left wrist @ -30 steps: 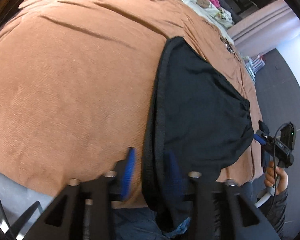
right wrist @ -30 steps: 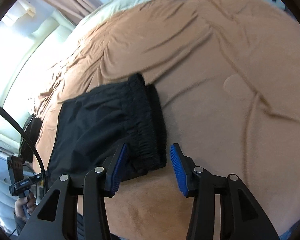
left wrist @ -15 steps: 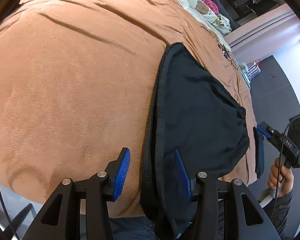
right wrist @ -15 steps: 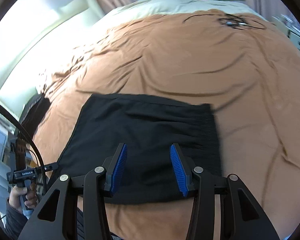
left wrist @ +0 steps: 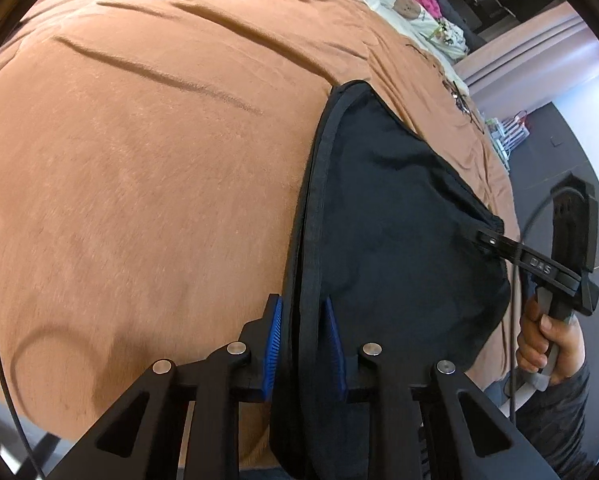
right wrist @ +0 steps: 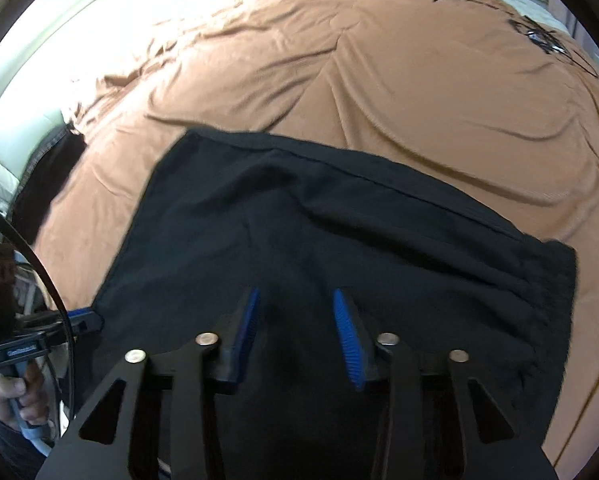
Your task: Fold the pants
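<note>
Black pants lie folded on a brown blanket that covers a bed. In the left wrist view my left gripper straddles the pants' near seamed edge. Its jaws are closing, and a sliver of gap still shows beside the blue pads. My right gripper hangs low over the middle of the pants, near their front edge. Its jaws are closing too, with dark cloth under and between the pads. Each gripper shows in the other's view: the right one at the gathered waistband, the left one at a pants corner.
Pale pillows and soft toys sit at the head of the bed. A black tangled item lies on the blanket far off. Another dark garment hangs over the bed's left side. Grey floor and a small rack are beyond the bed.
My right gripper has swept from the waistband corner to the middle of the pants, rolled, and come lower. Both pairs of jaws have narrowed. The left gripper has edged a little along the pants' edge.
</note>
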